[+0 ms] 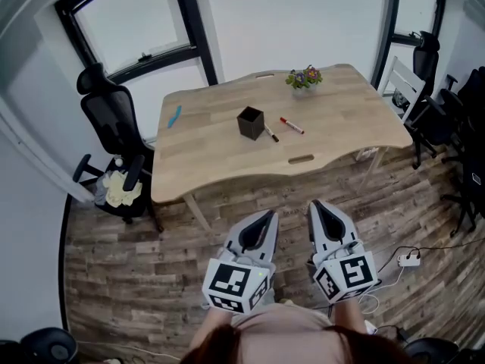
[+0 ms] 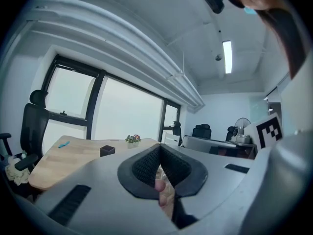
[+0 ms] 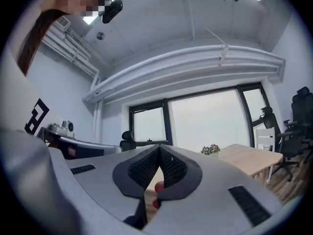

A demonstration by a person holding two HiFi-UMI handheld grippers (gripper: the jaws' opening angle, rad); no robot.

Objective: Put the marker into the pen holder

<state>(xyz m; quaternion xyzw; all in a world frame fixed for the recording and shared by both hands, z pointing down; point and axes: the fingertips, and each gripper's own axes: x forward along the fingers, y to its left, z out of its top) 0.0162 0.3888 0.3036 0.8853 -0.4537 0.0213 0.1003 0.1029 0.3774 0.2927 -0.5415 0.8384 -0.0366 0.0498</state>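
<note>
So, head view first: spotting the red marker (image 1: pixel 292 126) flat on the bench (image 1: pixel 204 158) near the pen holder (image 1: pixel 250 122), with left gripper (image 1: pixel 267 217) and right gripper (image 1: pixel 317 205) low, well apart from it. Left gripper view: seeing fingers (image 2: pixel 144 168) pressed together, empty. Right gripper view: same deal, fingers (image 3: pixel 142 170) closed, nothing between.

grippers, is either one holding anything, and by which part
Nothing is held: left gripper and right gripper are shut and empty, short of the table where the red marker lies.

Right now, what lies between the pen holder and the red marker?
In the head view, a darker marker lies between the pen holder and the red marker.
</note>
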